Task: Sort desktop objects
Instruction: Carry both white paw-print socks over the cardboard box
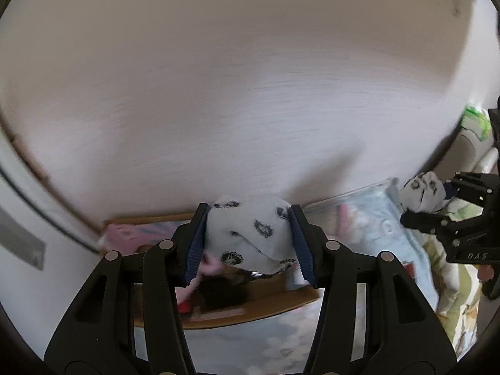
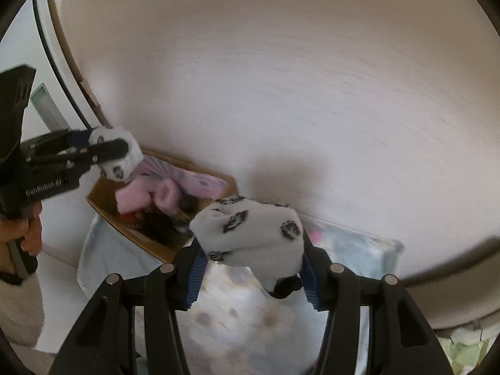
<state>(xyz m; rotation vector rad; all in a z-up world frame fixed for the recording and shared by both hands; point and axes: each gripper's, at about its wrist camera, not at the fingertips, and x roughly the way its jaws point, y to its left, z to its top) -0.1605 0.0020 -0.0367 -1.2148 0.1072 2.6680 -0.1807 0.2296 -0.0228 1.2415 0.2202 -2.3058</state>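
My left gripper (image 1: 250,243) is shut on a white sock with black patterns (image 1: 253,234), held above an open cardboard box (image 1: 250,311). My right gripper (image 2: 253,268) is shut on a matching white patterned sock (image 2: 253,228), held in the air to the right of the same box (image 2: 150,243). The box holds pink socks (image 2: 150,197) and dark items. In the right wrist view the left gripper (image 2: 103,153) shows at left with its sock (image 2: 125,162) over the box. In the left wrist view the right gripper (image 1: 437,203) shows at far right with its sock (image 1: 422,190).
A large white board or wall (image 1: 218,93) stands close behind the box. A light blue packaged bundle (image 1: 375,212) lies right of the box. A floral cloth (image 2: 243,318) covers the surface below. A green-and-white pack (image 1: 475,122) sits at far right.
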